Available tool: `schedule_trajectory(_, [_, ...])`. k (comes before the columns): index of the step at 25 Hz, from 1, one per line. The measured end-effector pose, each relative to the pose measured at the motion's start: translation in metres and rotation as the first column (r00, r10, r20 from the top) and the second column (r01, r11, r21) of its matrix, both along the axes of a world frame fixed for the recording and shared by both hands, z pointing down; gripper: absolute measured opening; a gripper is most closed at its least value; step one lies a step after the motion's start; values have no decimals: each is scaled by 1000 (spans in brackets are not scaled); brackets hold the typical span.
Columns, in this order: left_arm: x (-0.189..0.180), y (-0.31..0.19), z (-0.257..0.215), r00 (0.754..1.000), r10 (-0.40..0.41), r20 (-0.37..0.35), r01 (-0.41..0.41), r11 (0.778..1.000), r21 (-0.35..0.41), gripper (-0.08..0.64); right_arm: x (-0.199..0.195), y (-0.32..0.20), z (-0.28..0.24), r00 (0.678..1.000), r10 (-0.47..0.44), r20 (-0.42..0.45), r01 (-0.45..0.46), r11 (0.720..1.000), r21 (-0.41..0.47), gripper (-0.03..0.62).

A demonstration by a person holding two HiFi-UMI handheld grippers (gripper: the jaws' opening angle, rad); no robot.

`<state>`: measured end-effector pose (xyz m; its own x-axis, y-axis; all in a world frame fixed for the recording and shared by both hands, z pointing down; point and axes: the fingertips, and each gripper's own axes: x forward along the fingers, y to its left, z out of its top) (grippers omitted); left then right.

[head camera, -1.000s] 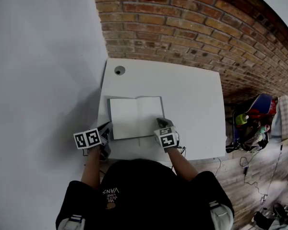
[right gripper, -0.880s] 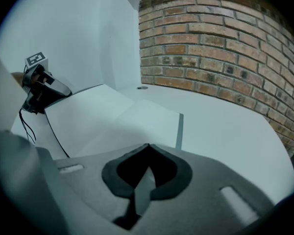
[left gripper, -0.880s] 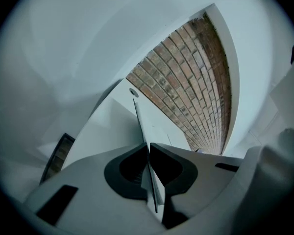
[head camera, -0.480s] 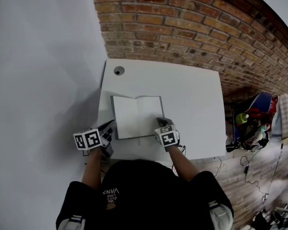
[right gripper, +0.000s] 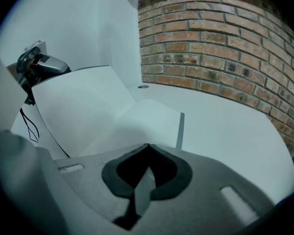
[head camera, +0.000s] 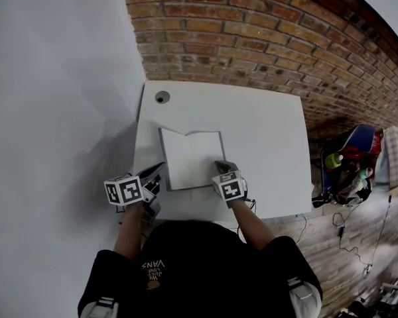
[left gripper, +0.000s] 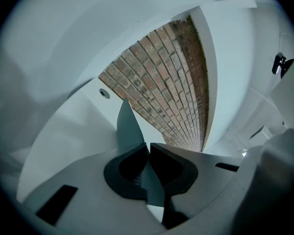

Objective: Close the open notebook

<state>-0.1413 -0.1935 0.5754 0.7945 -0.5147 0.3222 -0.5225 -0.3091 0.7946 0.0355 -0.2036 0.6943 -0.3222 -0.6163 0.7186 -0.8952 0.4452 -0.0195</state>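
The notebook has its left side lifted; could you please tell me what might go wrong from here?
1. The left claw pinches only the edge of the thin left cover, so the cover may slip out and flop open again.
2. The right claw is clamped on the right side of the notebook, near its lower corner, where the cover would come down. The cover may land on that claw instead of shutting flat.

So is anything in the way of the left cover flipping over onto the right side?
Only the right hand-held gripper, pinching the notebook's near right corner, where the cover held by the left hand-held gripper must land. The rest of the right page is bare.
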Motion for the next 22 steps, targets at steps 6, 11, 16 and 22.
schedule_trajectory(6, [17, -1, -10, 999, 35, -2, -35, 999, 29, 34, 0, 0, 1, 1000, 1, -1, -1, 1000, 3, -2])
schedule_trajectory(11, [32, -1, -16, 998, 67, -9, -67, 997, 41, 34, 0, 0, 0, 1000, -9, -12, 9, 1000, 0, -2])
schedule_trajectory(16, [42, -1, -19, 995, 95, 3, -95, 994, 53, 34, 4, 1, -1, 1000, 3, -21, -3, 1000, -6, -2])
schedule_trajectory(22, [50, 0, -20, 994, 112, 4, -113, 992, 56, 34, 11, 9, -6, 1000, 24, -17, -24, 1000, 5, -3])
